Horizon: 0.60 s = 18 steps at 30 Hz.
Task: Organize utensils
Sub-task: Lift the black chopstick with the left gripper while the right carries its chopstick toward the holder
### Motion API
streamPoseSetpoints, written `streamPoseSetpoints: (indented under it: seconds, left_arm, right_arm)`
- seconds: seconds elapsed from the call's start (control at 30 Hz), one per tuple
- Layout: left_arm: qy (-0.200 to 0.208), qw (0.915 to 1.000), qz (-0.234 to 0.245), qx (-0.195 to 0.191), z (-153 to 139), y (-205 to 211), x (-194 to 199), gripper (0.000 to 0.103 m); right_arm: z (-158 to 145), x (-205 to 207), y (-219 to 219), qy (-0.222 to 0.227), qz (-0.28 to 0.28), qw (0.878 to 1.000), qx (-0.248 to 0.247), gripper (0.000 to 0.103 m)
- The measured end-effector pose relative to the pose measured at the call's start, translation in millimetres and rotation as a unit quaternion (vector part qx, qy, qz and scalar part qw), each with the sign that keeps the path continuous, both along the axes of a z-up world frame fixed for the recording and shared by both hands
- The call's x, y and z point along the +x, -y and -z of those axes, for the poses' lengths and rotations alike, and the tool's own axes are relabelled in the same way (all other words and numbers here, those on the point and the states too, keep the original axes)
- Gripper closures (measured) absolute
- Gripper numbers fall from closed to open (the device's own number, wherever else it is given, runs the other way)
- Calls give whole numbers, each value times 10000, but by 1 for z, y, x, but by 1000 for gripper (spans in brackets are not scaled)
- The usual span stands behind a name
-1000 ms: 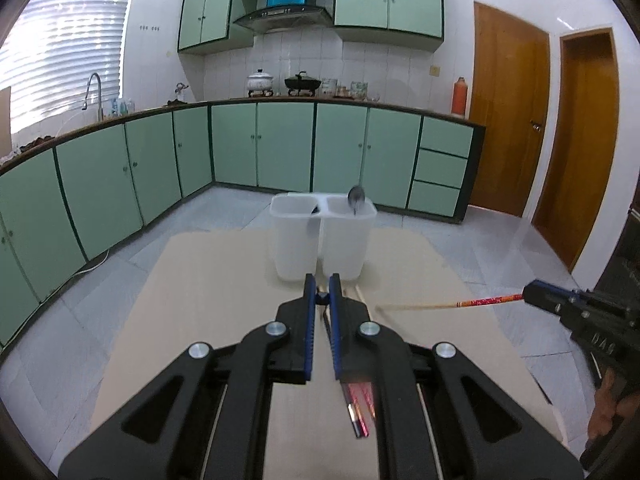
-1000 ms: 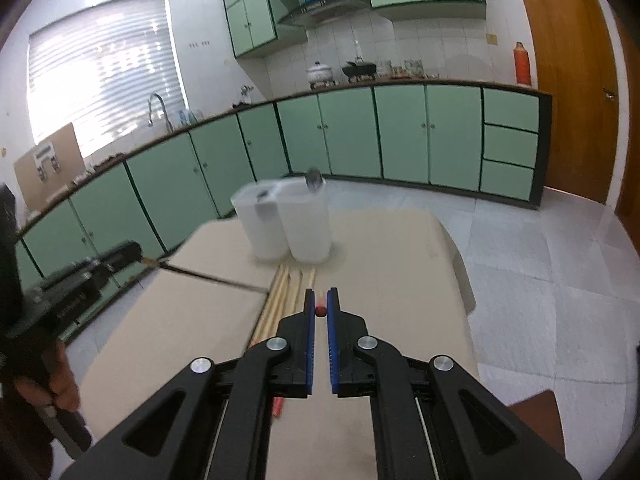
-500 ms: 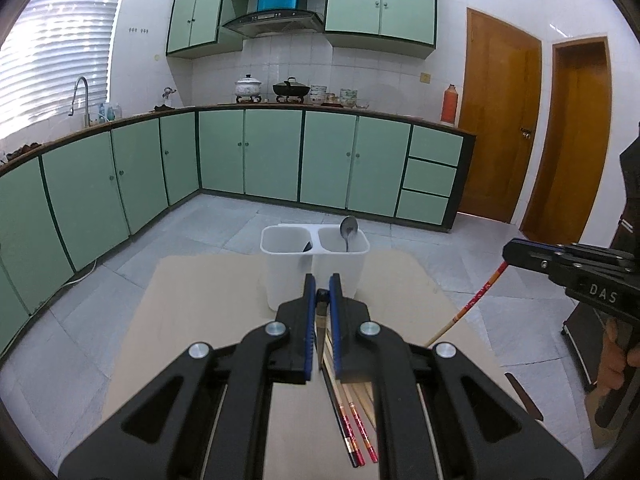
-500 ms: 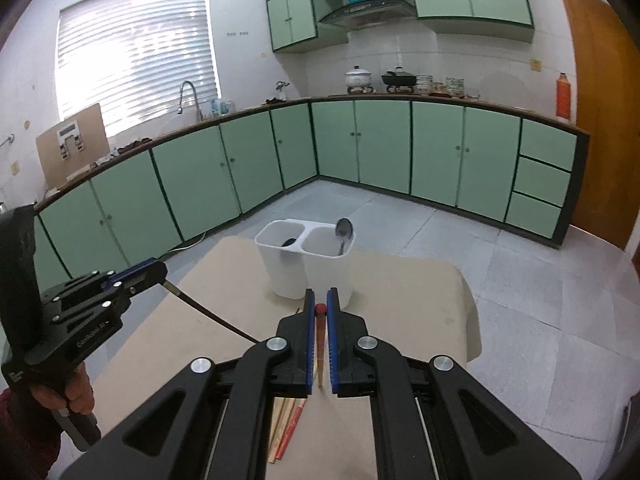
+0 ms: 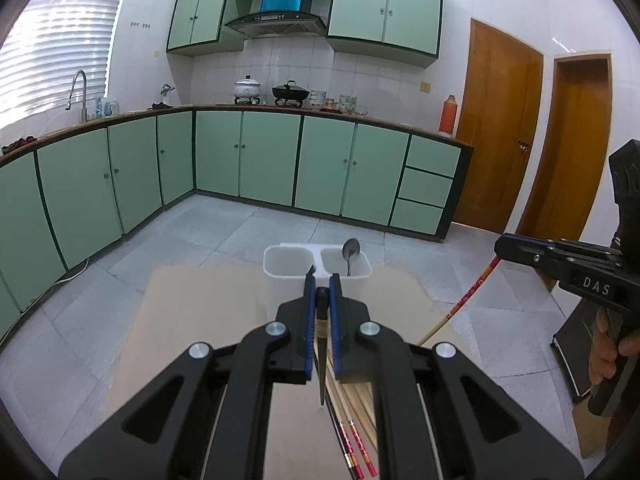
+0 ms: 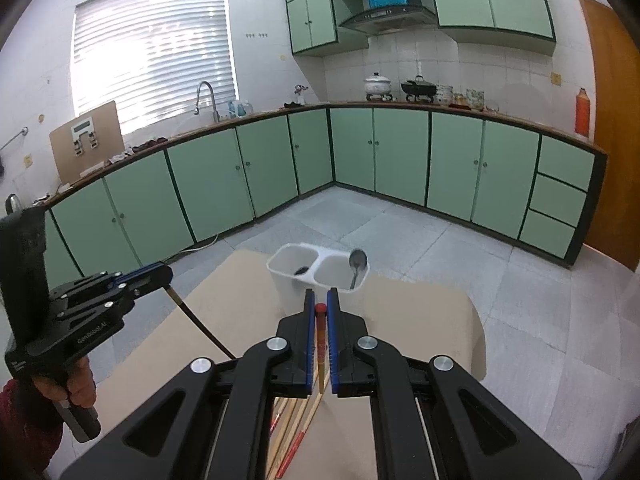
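The left tool (image 5: 321, 293) is clamped on 1 dark chopstick (image 5: 321, 364), the right tool (image 6: 319, 309) on 1 red-tipped wooden chopstick (image 6: 321, 344) — both raised above the tan table (image 5: 208, 320), near the white 2-compartment plastic holder (image 6: 294, 270) where a metal spoon (image 6: 357, 263) stands.

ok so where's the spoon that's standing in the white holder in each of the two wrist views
Left wrist view: the spoon stands just above centre, in the right compartment of the white holder, above the left gripper.
Right wrist view: the spoon is right of centre, again in the right compartment, above the right gripper.
Shared landmark: the orange flask on the counter.
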<state>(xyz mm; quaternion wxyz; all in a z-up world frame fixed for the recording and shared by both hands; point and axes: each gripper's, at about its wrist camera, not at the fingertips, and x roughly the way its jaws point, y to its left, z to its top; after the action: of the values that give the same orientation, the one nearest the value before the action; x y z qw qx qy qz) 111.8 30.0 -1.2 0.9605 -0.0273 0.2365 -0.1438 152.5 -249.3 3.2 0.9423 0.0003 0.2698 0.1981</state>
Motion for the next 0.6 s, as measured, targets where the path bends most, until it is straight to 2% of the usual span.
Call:
streamPoseSetpoints:
  seconds: [0.33, 0.43, 0.6]
  left_arm:
    - [535, 9985, 88, -44, -51, -1, 20, 97]
    - [855, 9963, 36, -34, -78, 1, 30, 97]
    - [1187, 9928, -25, -137, -109, 7, 56, 97]
  right_arm:
    - [-61, 17, 4, 510, -190, 9984, 159, 97]
    - [-83, 31, 0, 710, -226, 9971, 129, 97]
    - [-103, 65, -5, 797, -267, 9962, 211, 97]
